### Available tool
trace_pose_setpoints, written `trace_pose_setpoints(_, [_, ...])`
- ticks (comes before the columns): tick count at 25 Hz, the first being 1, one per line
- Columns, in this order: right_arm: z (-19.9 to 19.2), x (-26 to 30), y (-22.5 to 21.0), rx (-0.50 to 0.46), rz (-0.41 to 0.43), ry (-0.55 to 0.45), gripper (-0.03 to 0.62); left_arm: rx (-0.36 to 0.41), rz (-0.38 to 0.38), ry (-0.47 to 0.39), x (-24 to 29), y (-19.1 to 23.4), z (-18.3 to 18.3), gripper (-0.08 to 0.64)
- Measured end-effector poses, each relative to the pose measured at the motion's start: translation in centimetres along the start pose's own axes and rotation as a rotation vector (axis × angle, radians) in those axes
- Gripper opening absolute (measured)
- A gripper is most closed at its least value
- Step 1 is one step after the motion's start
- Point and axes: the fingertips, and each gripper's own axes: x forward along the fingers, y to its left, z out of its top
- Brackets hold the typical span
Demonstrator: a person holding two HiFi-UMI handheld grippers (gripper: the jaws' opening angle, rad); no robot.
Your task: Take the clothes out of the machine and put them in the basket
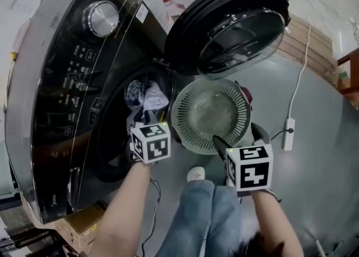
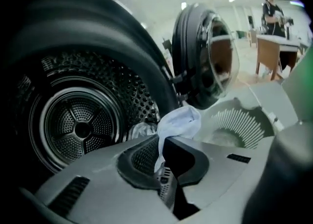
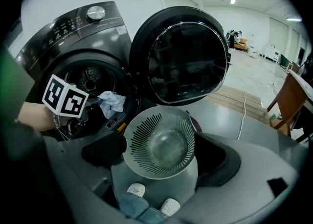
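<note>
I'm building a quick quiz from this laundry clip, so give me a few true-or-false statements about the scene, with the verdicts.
1. The round door of the dark front-loading machine stands open. True.
2. The left gripper is empty. False: it is shut on a white cloth.
3. The grey-green slotted plastic basket already holds clothes. False: it is empty.
4. The right gripper has its jaws wide apart. True.
</note>
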Motion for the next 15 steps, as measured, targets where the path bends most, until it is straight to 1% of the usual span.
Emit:
trace_pose_setpoints(5, [0.3, -1.6, -0.8, 0.036, 0.003, -0.008, 0.48, -0.07, -0.05, -0.029, -3.6, -1.8, 1.7, 0.023])
trace_pose_setpoints(9, [0.4, -2.7, -1.7, 0.034, 0.004, -0.014, 0.479, -0.121, -0.091, -0.063, -6.0, -3.7, 3.2, 0.023])
trace_pose_setpoints(12, [0.4, -2.9, -2.3, 0.028, 0.004, -0.016, 0.477, -0.133, -0.121, -0.094, -7.0, -5.4, 4.5, 0.023])
trace_pose_setpoints(15, [0.0, -3.1, -2.9, 0.044, 0.0, -0.01, 0.474, -0.142, -0.152, -0.118, -7.8, -7.0, 5.5, 0.023])
